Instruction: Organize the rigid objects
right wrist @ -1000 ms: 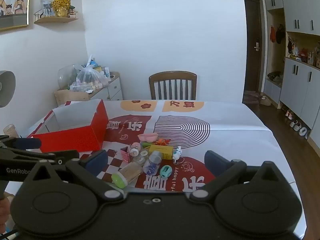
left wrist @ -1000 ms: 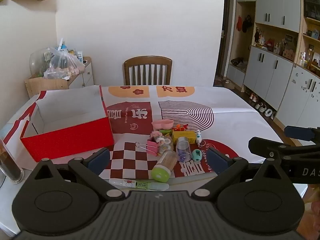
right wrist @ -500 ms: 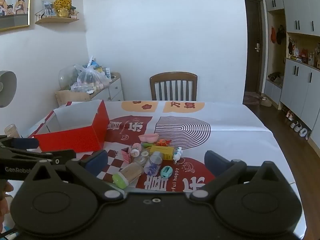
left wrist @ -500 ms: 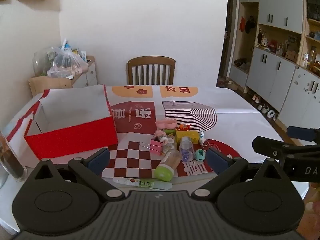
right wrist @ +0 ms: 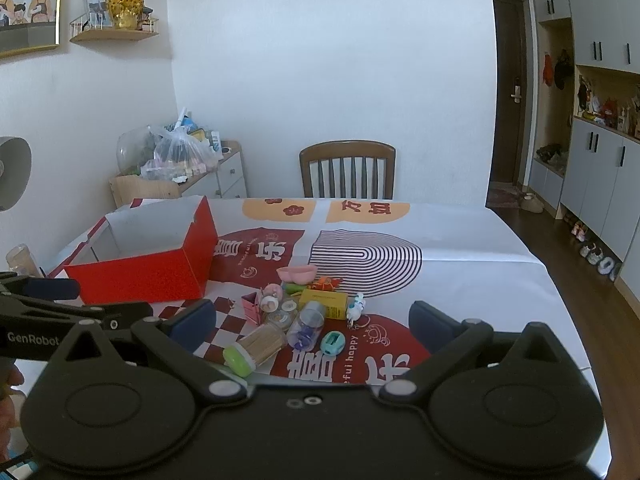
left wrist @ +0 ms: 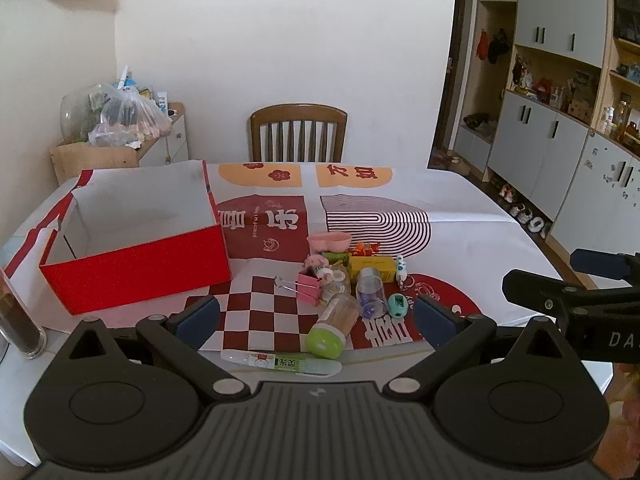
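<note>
A pile of small objects lies on the patterned table cover: a toothpick jar with a green lid [left wrist: 333, 323] [right wrist: 256, 349], a clear vial [left wrist: 370, 291] [right wrist: 307, 325], a yellow box [left wrist: 372, 267] [right wrist: 324, 303], a pink binder clip [left wrist: 308, 285], a teal sharpener [left wrist: 397, 305] [right wrist: 333, 342], a pink dish [left wrist: 329, 241] [right wrist: 298, 273] and a glue stick [left wrist: 280, 362] at the near edge. An open, empty red box [left wrist: 136, 256] [right wrist: 140, 276] stands to the left. My left gripper [left wrist: 316, 320] and right gripper [right wrist: 310, 326] are both open and empty, held above the near edge short of the pile.
A wooden chair [left wrist: 298, 132] stands at the far side of the table. A dark-filled glass jar [left wrist: 18, 320] stands at the near left. A side cabinet with bags [left wrist: 120, 124] is at the back left; wall cupboards [left wrist: 560, 140] line the right.
Both views have shifted slightly; the left gripper has drifted a little left and up relative to the pile. Nothing on the table has moved. Both grippers stay open.
</note>
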A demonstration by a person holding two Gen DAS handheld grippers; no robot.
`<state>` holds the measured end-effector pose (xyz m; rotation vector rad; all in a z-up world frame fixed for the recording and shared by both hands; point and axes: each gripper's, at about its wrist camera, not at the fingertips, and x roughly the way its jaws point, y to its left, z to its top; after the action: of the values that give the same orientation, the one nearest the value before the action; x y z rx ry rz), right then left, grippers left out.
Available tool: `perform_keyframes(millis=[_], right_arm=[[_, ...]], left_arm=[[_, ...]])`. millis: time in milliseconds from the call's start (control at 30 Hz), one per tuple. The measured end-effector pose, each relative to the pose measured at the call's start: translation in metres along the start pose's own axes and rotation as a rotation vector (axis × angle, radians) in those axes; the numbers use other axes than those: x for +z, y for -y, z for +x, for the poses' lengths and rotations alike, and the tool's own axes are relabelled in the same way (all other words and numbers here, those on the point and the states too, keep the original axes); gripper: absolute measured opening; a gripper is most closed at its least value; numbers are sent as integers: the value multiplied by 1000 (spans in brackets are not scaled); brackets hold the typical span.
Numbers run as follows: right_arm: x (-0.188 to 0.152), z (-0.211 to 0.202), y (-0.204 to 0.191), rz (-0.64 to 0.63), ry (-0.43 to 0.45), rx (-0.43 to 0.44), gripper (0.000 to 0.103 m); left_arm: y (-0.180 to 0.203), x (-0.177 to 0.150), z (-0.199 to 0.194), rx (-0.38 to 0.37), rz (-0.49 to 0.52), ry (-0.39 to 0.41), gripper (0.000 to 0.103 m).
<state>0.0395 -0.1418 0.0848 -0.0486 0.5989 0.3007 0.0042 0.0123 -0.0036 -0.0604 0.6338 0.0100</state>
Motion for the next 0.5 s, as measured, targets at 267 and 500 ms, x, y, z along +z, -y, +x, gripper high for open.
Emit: perform_keyframes(millis=[267,500], right_arm=[[0,6,-2,-6,-12,-3,103],[2,11,-1,-6,-28,0,103]], left_arm=[[-5,1,8,-26,-10,-36,103],[-4,1,14,-16,9,-58,103]])
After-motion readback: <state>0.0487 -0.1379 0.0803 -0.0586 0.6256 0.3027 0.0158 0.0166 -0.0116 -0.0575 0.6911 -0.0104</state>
